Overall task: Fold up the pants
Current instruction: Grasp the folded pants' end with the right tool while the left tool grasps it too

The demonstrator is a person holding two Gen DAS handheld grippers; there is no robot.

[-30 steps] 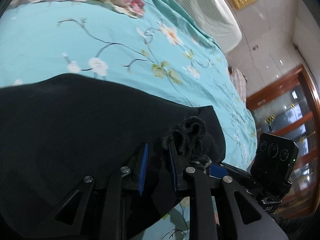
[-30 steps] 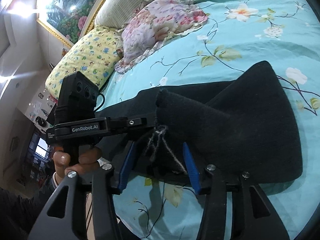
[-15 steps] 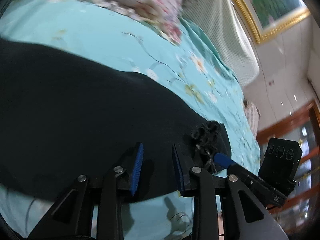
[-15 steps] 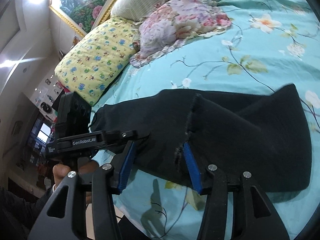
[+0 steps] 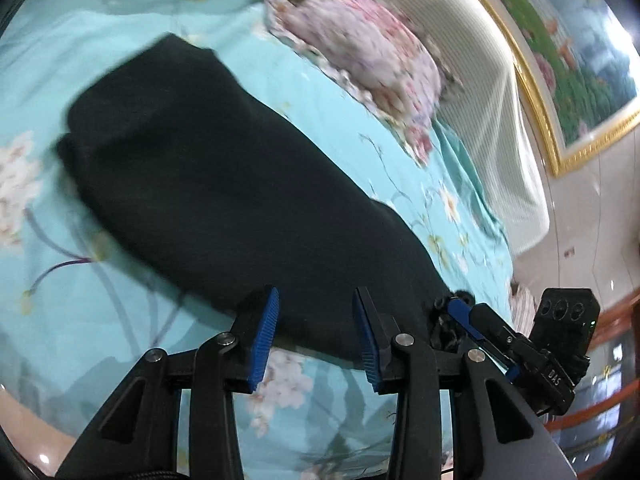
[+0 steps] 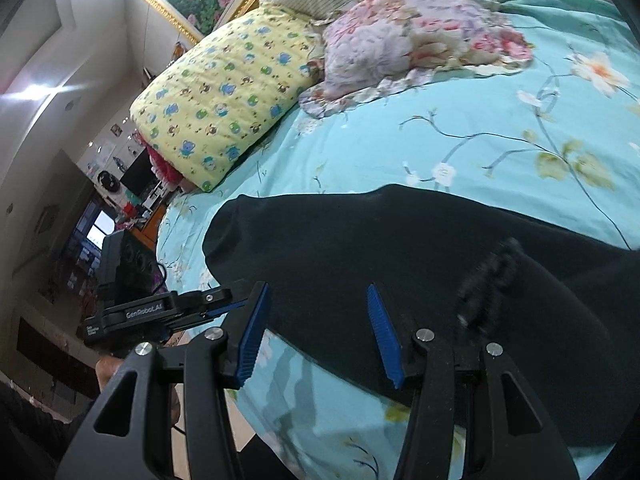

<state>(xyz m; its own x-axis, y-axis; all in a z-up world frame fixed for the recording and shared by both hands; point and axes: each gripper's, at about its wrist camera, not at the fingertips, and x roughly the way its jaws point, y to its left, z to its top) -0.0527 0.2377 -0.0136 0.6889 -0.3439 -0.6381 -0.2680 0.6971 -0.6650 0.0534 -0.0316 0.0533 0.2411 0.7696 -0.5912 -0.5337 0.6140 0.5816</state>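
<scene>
Big change versus a second back: left gripper [image 5: 316,320] no longer pinching cloth, jaws spread wide with nothing between the blue pads. Same story for the right gripper [image 6: 316,320]: jaws parted, empty, where a second ago a fuzzy edge with loose threads sat between them. Pants [image 5: 224,200] now dropped flat on the teal floral bedspread [image 5: 100,308] as one long dark strip, so probably one fold just laid down and released. Looks like a lengthwise fold done, with at least one crosswise fold left, though hard to be sure from dark fabric with so little detail.

Relative to the jaws: in the left wrist view, near edge of the pants just ahead of and below the open fingertips, apart from them, cloth running away up-left toward the pink floral pillow [image 5: 368,60]. In the right wrist view, pants under and beyond the jaws, frayed fuzzy hem [image 6: 492,276] off to the right of the right-hand pad, rounded far end pointing toward the yellow pillow [image 6: 224,96]. Touching or only hovering: can't tell.
</scene>
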